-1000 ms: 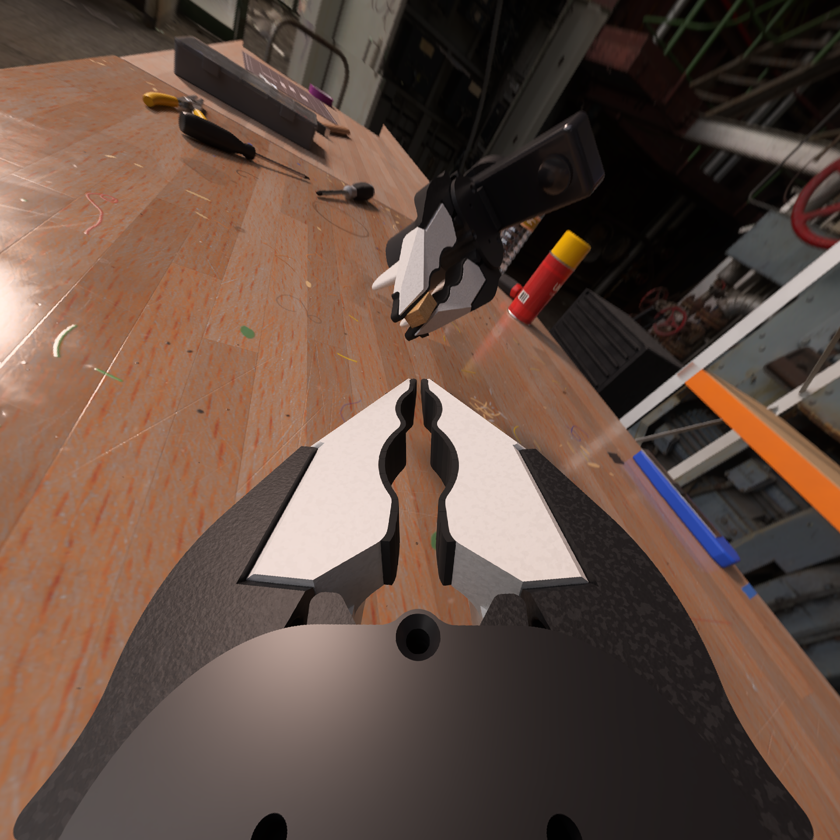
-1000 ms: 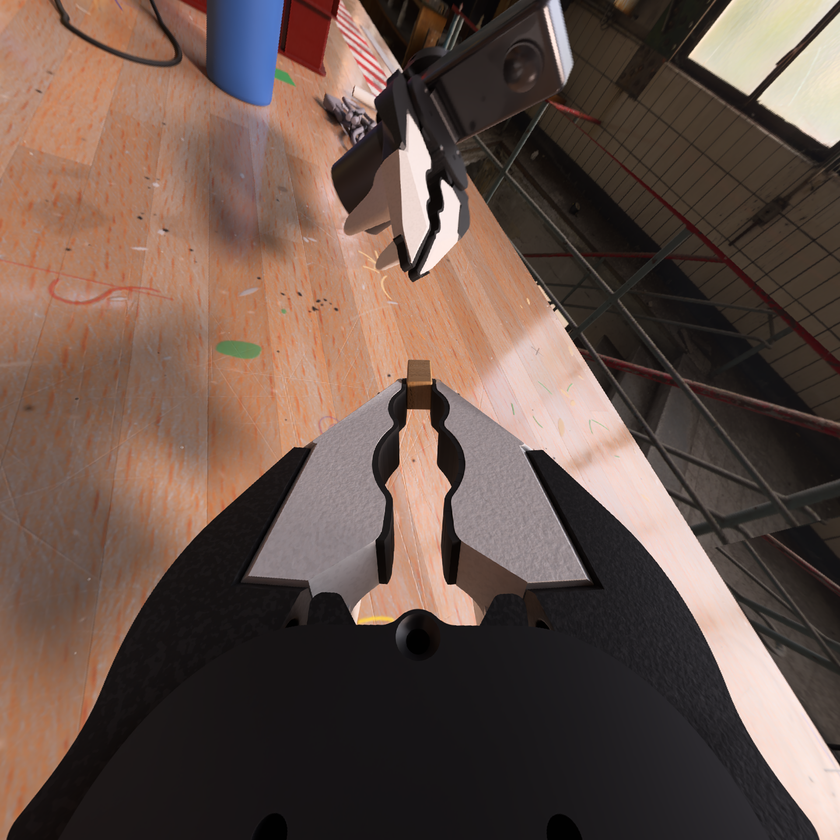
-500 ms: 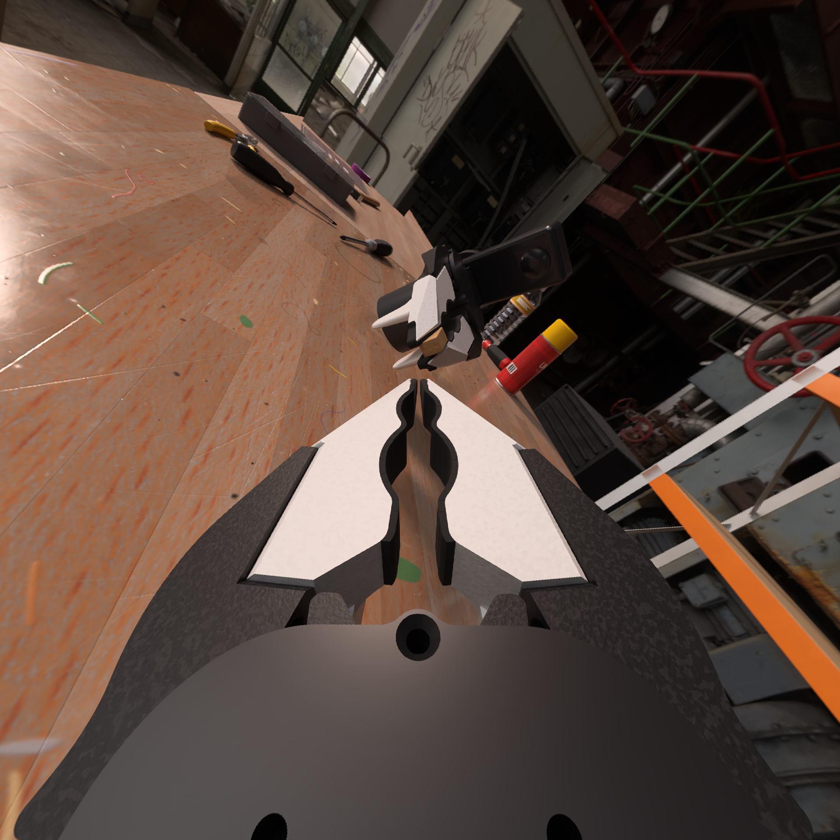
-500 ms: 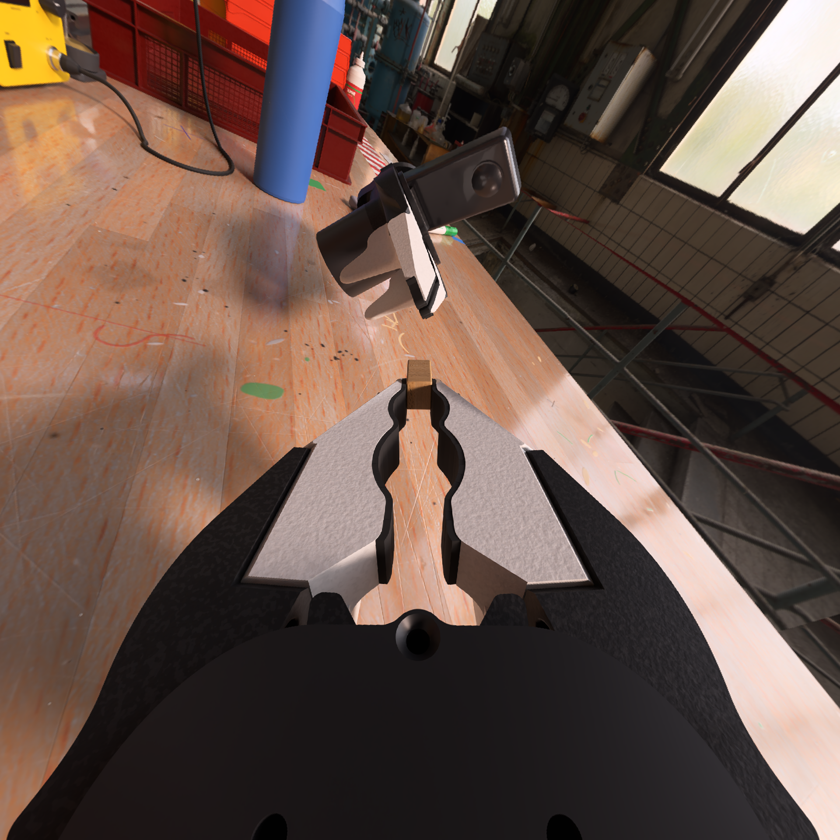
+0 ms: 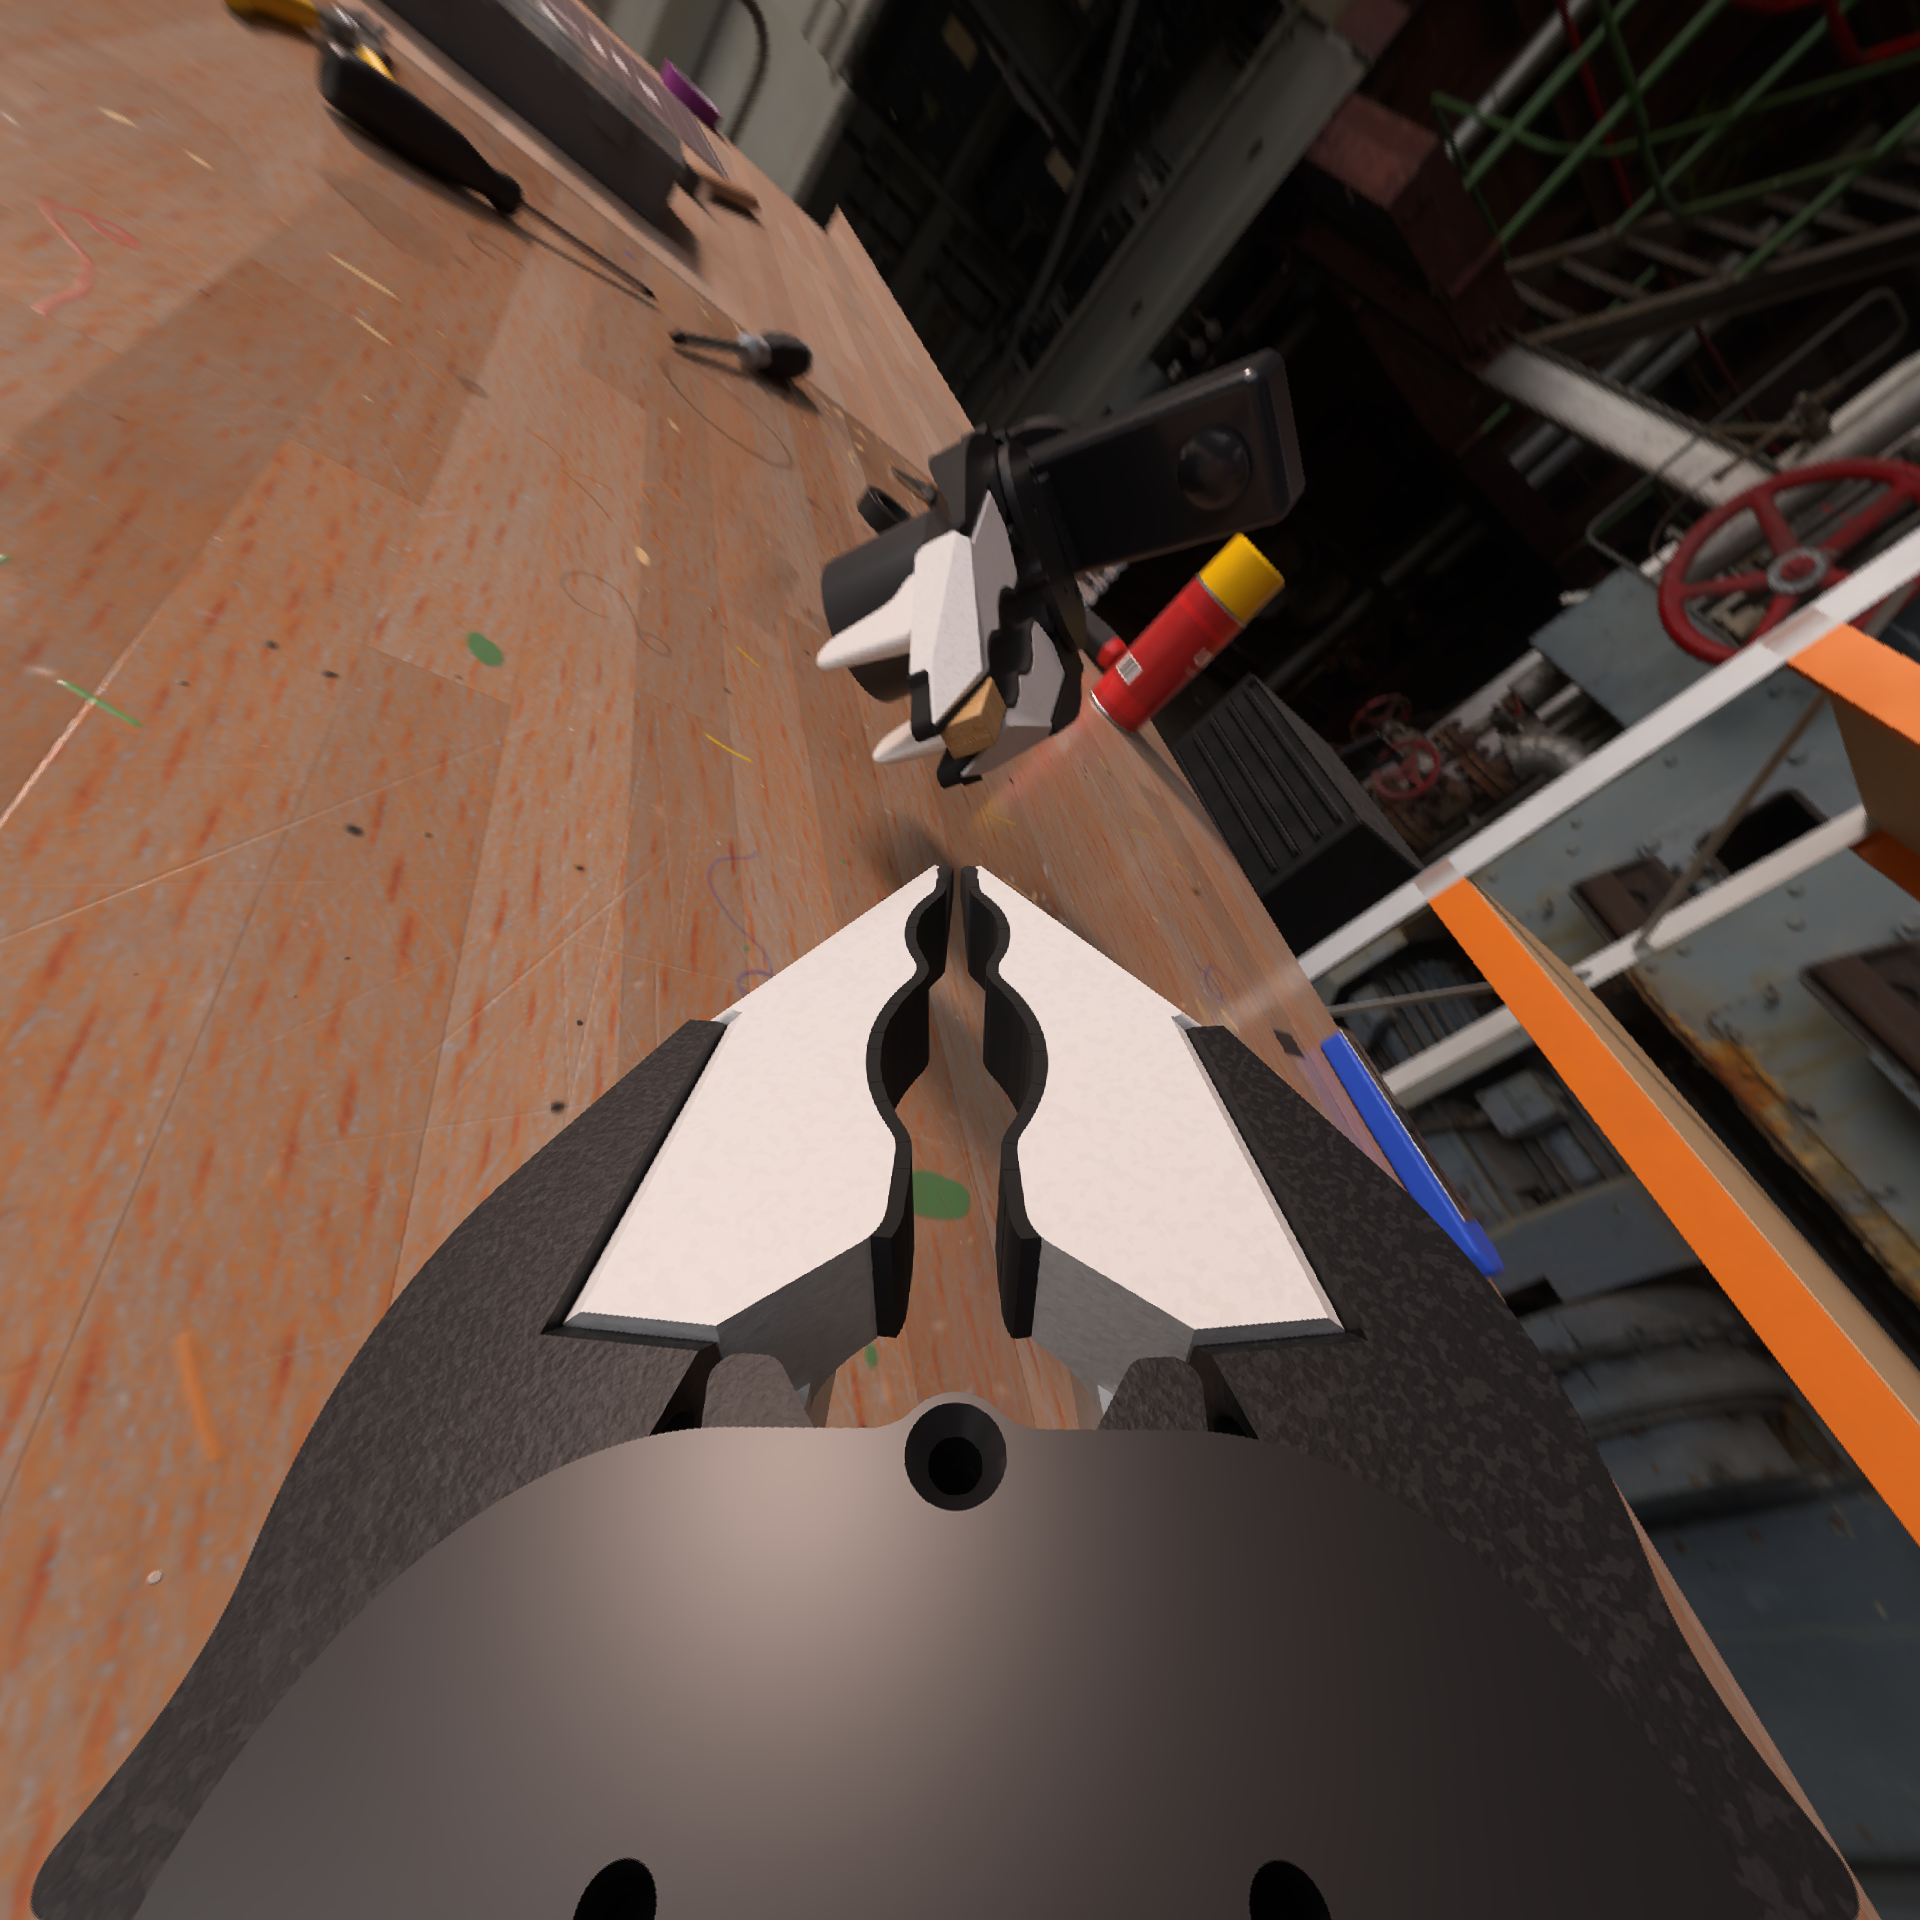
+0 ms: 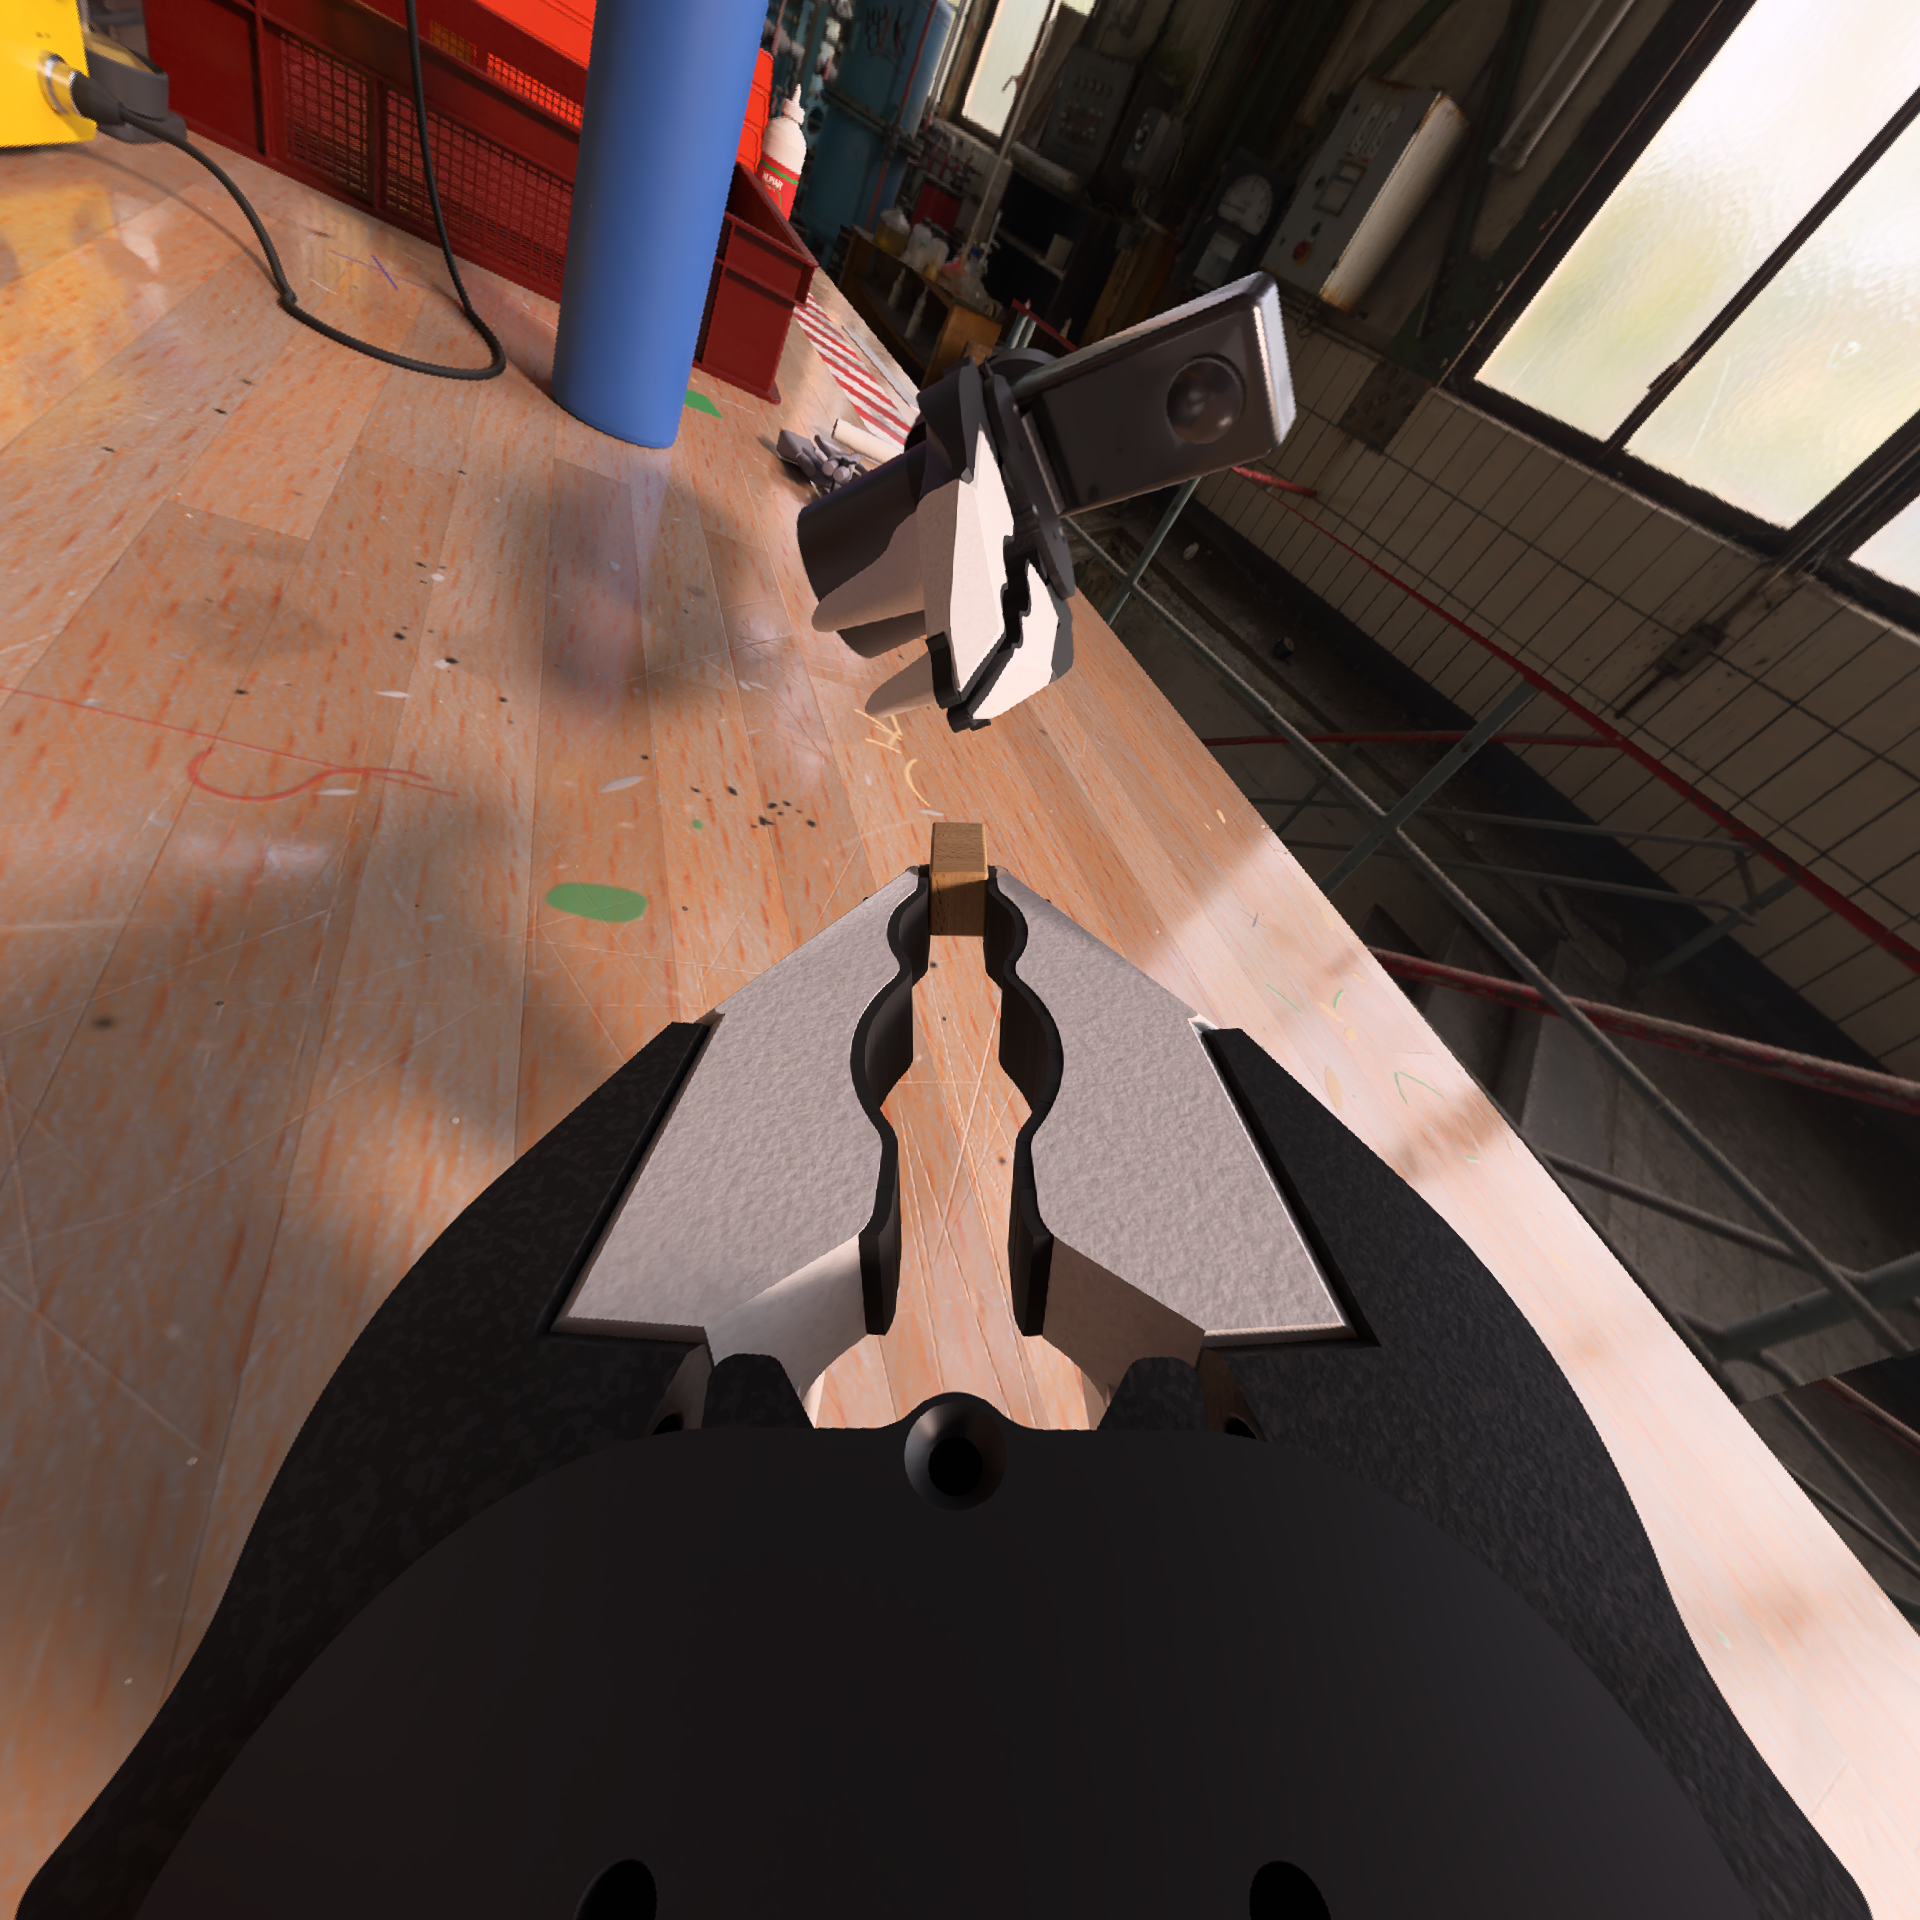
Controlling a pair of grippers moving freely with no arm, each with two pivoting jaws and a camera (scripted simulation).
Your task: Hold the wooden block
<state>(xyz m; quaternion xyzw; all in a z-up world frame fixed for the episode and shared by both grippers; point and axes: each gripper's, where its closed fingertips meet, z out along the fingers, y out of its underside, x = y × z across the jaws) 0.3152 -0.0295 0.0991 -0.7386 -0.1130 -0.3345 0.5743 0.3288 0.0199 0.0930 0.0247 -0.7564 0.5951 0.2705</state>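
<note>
The small wooden block (image 6: 957, 878) is pinched between the tips of my right gripper (image 6: 957, 883), held in the air above the wooden bench (image 6: 416, 831). In the left wrist view the same block (image 5: 974, 720) shows in the right gripper (image 5: 977, 727), ahead and up to the right. My left gripper (image 5: 956, 875) is shut and empty, its tips nearly touching, above the bench (image 5: 416, 727). In the right wrist view the left gripper (image 6: 977, 686) hangs ahead, just beyond the block, tips pointing down toward me.
A red spray can (image 5: 1184, 634), screwdrivers (image 5: 416, 156) and a dark case (image 5: 561, 83) lie on the bench's far part. A blue cylinder (image 6: 655, 208), red crates (image 6: 436, 135), a black cable (image 6: 364, 322) and grey gloves (image 6: 821, 457) stand farther off. The bench edge runs on the right.
Both grippers have lifted and tilted, and the views swung. The right gripper still holds the block. The left gripper stays shut, now facing the block closely.
</note>
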